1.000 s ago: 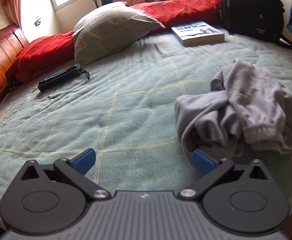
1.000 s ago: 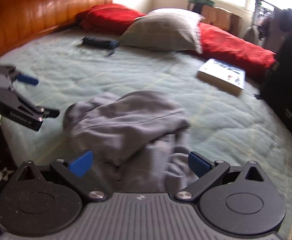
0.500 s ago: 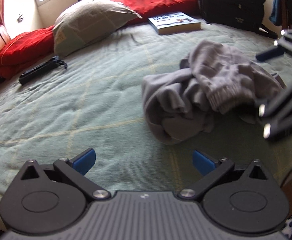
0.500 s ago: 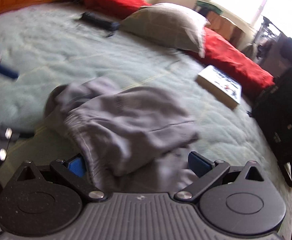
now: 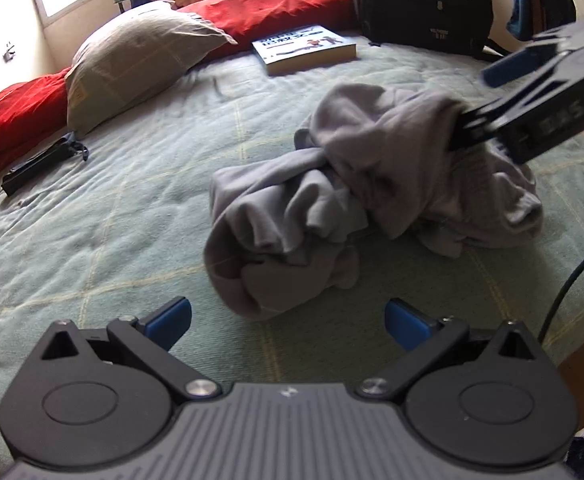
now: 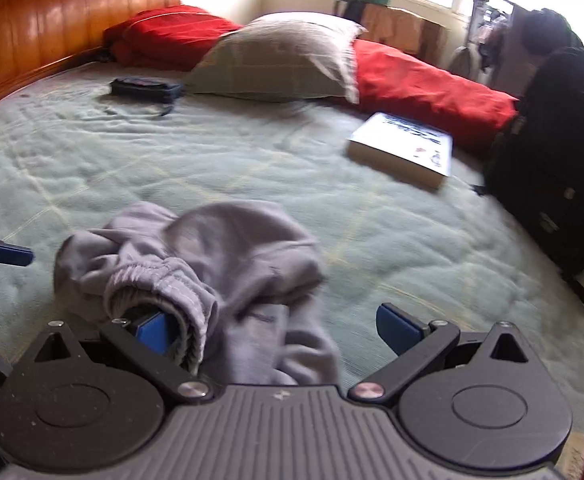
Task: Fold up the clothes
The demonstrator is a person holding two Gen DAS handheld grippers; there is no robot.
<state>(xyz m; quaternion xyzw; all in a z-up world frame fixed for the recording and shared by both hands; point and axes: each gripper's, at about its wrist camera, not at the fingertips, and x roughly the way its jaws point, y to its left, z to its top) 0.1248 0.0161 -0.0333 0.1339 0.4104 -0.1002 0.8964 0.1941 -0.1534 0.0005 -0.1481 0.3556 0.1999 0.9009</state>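
A crumpled grey garment point(image 5: 355, 184) lies bunched on the green bedspread point(image 5: 112, 208); it also shows in the right wrist view point(image 6: 228, 264). My left gripper point(image 5: 288, 322) is open and empty, just short of the garment's near edge. My right gripper point(image 6: 280, 328) is open; its left finger sits inside the garment's ribbed cuff point(image 6: 164, 284) and cloth lies between the jaws. From the left wrist view the right gripper point(image 5: 503, 92) reaches in from the right, one finger buried in the cloth.
A book point(image 5: 303, 48), a grey pillow point(image 5: 140, 56), red bedding point(image 5: 276, 12) and a dark pouch point(image 5: 40, 164) lie farther back. A black backpack point(image 5: 423, 0) stands at the far right. A wooden headboard point(image 6: 52, 32) is at the left.
My right gripper has pushed into the garment, its left finger now inside the cuff. My left gripper has come closer, facing the garment's near edge. Both stay open.
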